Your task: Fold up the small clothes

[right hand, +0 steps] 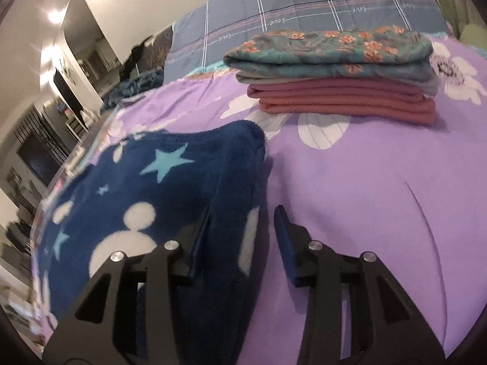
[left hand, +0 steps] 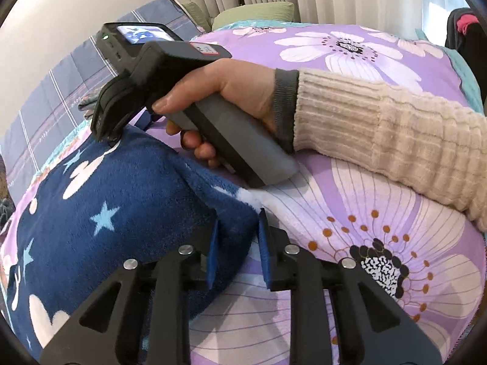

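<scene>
A dark blue fleece garment point(left hand: 106, 213) with light blue stars and white shapes lies on the purple floral bedspread point(left hand: 365, 213). My left gripper point(left hand: 237, 240) is open, its blue pads astride the garment's near right corner. In the left wrist view my right gripper point(left hand: 108, 127), held by a hand in a cream sleeve, touches the garment's far edge. In the right wrist view the garment point(right hand: 158, 182) runs between the fingers of my right gripper point(right hand: 243, 231), which stand apart with a gap on the right side.
A stack of folded clothes point(right hand: 338, 76), teal floral on top and pink below, sits on the bedspread point(right hand: 380, 197) beyond the garment. A blue plaid quilt point(right hand: 304, 3) lies behind it. Green pillows point(left hand: 252, 15) and curtains are at the back.
</scene>
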`<action>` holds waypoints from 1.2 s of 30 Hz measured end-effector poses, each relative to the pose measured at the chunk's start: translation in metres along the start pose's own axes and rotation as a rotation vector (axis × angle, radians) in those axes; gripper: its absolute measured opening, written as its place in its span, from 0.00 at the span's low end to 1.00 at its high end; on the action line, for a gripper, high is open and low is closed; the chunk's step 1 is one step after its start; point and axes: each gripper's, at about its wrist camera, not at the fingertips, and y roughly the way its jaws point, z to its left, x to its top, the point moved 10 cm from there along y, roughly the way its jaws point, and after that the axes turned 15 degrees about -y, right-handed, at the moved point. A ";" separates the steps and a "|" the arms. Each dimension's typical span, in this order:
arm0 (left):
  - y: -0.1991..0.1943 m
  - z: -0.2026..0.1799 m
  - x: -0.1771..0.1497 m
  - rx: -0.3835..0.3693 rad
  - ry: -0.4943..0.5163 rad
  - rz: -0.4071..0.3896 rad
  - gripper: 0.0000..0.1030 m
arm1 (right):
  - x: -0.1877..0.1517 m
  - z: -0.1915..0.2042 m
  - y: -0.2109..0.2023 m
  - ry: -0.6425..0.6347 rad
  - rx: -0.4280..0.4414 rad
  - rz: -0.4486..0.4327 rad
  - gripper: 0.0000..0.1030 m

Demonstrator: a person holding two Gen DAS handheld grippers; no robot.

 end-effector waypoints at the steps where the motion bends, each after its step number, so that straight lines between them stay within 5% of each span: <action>1: -0.001 -0.001 -0.001 0.002 0.001 -0.002 0.25 | 0.000 -0.003 -0.001 0.024 0.013 -0.013 0.40; 8: -0.024 0.005 -0.008 -0.037 -0.079 -0.009 0.46 | 0.000 -0.010 -0.009 0.130 0.113 -0.068 0.55; 15: -0.072 0.038 -0.026 0.010 -0.132 -0.077 0.61 | -0.008 -0.009 -0.017 0.156 0.087 -0.073 0.55; 20: -0.111 0.098 -0.063 0.074 -0.226 -0.118 0.69 | -0.034 -0.016 -0.055 0.194 -0.041 -0.057 0.55; 24: -0.139 0.166 -0.112 0.101 -0.447 -0.106 0.70 | -0.044 -0.006 -0.090 0.089 -0.200 0.000 0.57; 29: -0.178 0.230 -0.153 0.128 -0.679 -0.156 0.70 | -0.013 0.066 -0.120 -0.132 -0.304 -0.076 0.63; 36: -0.238 0.320 -0.215 0.311 -0.882 -0.265 0.70 | -0.003 0.281 -0.067 -0.632 -0.144 -0.096 0.70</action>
